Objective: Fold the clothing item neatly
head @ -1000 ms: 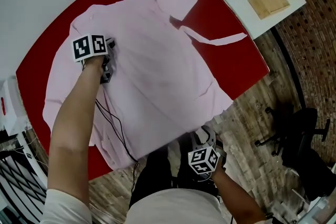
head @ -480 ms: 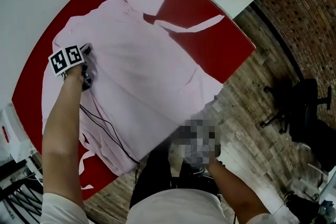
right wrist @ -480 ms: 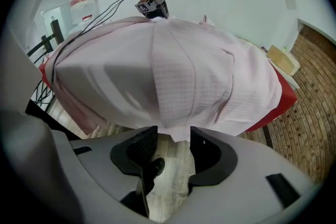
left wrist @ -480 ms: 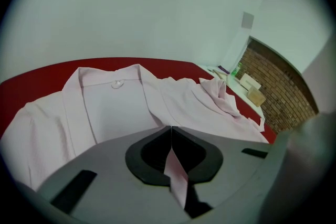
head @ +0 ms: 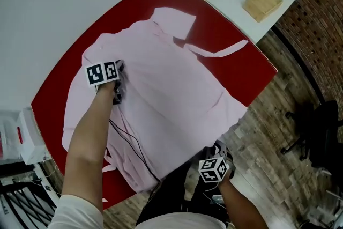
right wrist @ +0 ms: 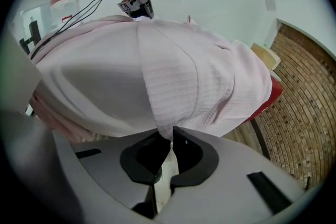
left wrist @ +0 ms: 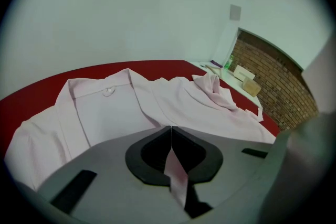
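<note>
Pink shirt (head: 171, 88) pinched by both grippers on the red table (head: 236, 56).
The left gripper (left wrist: 170, 129) has its jaws pressed together on a thin fold of the cloth, with the collar spread just beyond them. The right gripper (right wrist: 171, 138) has just been closing its jaws, which now clamp an edge of the shirt; the fabric bulges just ahead of them.

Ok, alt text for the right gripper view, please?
The right gripper has just closed its jaws on the near edge of the pink shirt, which drapes over the red table. The left gripper sits at the shirt's far side.
</note>
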A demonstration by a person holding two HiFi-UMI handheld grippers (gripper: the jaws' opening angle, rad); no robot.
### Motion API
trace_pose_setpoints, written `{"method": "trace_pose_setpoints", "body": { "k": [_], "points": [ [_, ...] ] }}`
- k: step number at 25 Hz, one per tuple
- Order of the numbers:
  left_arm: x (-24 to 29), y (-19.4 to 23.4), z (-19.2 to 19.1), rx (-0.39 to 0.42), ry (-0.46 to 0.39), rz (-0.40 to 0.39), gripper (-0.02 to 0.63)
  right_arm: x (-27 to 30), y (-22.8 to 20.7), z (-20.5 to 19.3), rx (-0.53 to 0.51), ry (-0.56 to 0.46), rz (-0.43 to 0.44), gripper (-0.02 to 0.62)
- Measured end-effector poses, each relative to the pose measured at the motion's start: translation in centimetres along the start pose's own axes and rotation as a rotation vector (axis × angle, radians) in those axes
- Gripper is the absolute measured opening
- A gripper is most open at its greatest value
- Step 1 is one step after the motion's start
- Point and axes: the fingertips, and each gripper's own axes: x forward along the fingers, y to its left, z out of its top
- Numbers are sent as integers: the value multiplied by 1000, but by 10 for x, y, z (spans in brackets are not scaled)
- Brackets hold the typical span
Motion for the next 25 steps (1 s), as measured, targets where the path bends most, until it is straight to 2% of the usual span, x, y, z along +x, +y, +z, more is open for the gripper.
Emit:
{"method": "trace_pose_setpoints", "body": {
  "k": [5, 16, 25],
  "points": [
    [-1, 6, 6, 6, -7, -17, 11, -15, 13, 1, -16, -6, 58, 20],
    [-1, 14, 11, 17, -6, -23, 11, -54, 34, -7, -213, -10, 94, 18],
    [-12, 20, 8, 34, -6, -21, 11, -72, 60, -14, -269, 12, 148, 18]
  ]
}}
